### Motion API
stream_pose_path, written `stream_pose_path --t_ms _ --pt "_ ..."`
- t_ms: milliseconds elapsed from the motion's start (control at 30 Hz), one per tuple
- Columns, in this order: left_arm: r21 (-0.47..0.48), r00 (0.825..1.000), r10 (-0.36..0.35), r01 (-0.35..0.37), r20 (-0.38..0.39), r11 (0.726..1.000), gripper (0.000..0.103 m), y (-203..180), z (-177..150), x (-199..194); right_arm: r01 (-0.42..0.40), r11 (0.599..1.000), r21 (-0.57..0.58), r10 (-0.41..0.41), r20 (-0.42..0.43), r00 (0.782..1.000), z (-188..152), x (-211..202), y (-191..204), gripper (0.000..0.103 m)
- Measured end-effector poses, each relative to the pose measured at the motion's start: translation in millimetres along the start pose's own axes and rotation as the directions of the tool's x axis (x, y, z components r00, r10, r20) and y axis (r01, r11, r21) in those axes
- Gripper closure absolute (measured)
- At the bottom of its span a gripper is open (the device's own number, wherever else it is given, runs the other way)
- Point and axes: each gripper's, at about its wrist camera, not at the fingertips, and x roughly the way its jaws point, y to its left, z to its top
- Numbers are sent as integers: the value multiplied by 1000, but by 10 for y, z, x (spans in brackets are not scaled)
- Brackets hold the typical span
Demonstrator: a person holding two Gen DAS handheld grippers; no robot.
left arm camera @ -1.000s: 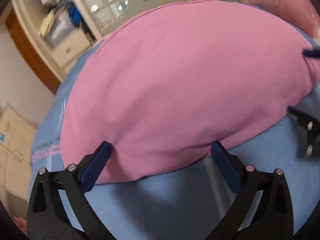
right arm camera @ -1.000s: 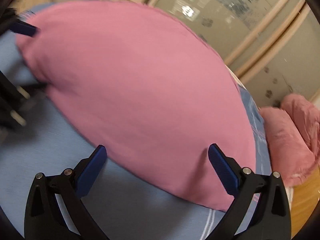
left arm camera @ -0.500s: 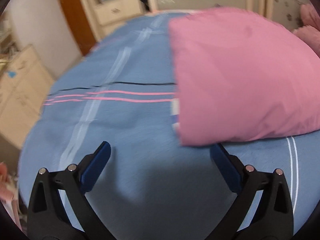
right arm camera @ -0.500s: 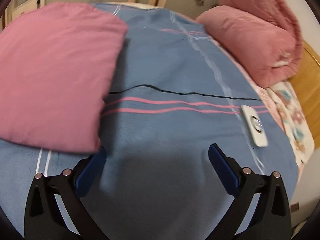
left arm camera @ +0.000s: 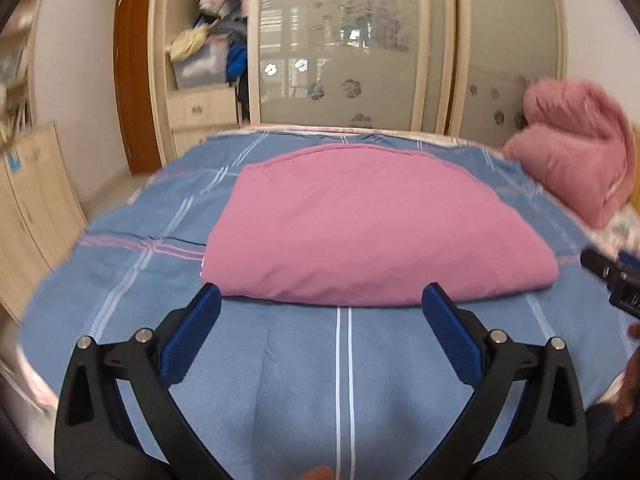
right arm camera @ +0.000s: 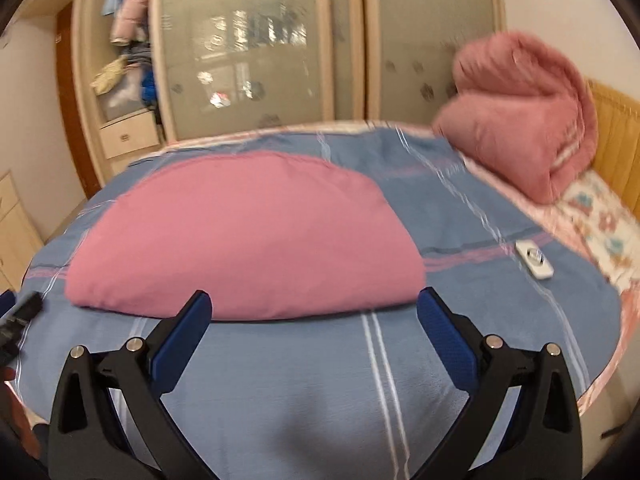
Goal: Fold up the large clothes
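Note:
A pink garment (left arm camera: 372, 224) lies folded into a flat rectangle on the blue striped bedsheet (left arm camera: 300, 372); it also shows in the right wrist view (right arm camera: 248, 236). My left gripper (left arm camera: 320, 312) is open and empty, held above the sheet just short of the fold's near edge. My right gripper (right arm camera: 314, 312) is open and empty, likewise just short of the near edge. The right gripper's tip shows at the right edge of the left wrist view (left arm camera: 612, 276), and the left gripper's tip at the left edge of the right wrist view (right arm camera: 16, 316).
A rolled pink blanket (right arm camera: 524, 112) sits at the bed's far right by the wooden headboard (right arm camera: 616, 128). A white remote (right arm camera: 534, 265) lies on the sheet (right arm camera: 480, 360) right of the garment. Wardrobe doors (left arm camera: 352, 40) and open shelves (left arm camera: 204, 52) stand behind the bed.
Both grippers have pulled back and up from the garment's edges. They swung outward half a second ago and now face the folded garment from the bed's near side.

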Motion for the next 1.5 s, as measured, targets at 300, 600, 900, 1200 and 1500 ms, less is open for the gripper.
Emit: stream_pose_path --t_ms 300,600,900,1200,1500 --pt "3 1000 5 -5 -7 1000 2 -279 43 -526 47 999 1 -47 67 997 -52 -480 89 1" --pt "-5 999 -7 7 39 1000 2 -362 81 -808 36 999 10 -36 66 997 -88 -641 102 1" --pt "1 996 9 -10 89 1000 2 -392 111 -1015 31 999 -4 -31 70 997 -130 -687 203 1" --pt "1 996 1 -1 91 1000 2 -412 104 -1029 30 1000 9 -30 62 998 -144 -694 187 1" --pt "2 996 4 -4 90 1000 2 -425 99 -1020 32 999 10 -33 62 998 -155 -707 185 1"
